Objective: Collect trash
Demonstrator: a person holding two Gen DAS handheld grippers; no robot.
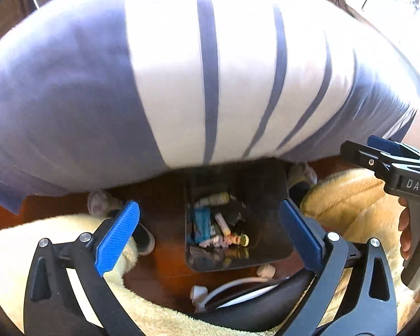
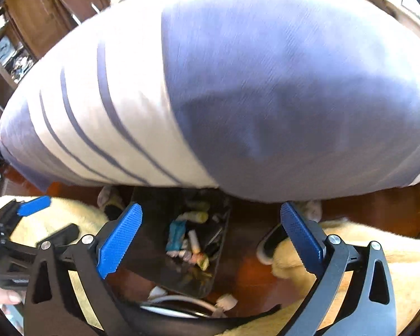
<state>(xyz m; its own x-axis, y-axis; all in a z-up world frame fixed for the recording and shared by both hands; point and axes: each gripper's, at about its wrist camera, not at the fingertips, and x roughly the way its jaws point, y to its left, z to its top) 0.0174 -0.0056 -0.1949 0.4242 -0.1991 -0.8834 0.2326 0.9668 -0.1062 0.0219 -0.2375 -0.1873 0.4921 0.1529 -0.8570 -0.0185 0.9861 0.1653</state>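
Overhead, a blurred striped pillow [image 1: 182,78] hides the dark bin's [image 1: 266,196] far rim; both grippers gape, holding nothing.

- The striped pillow [image 1: 182,78] looks like smooth woven cloth, matt.
- The bin [image 1: 268,246] is glossy dark plastic.
- The floor [image 1: 159,274] is polished reddish wood.
- The cream rug [image 1: 358,204] is fluffy pile.
- Claw pads [image 1: 117,236] are ridged blue plastic.
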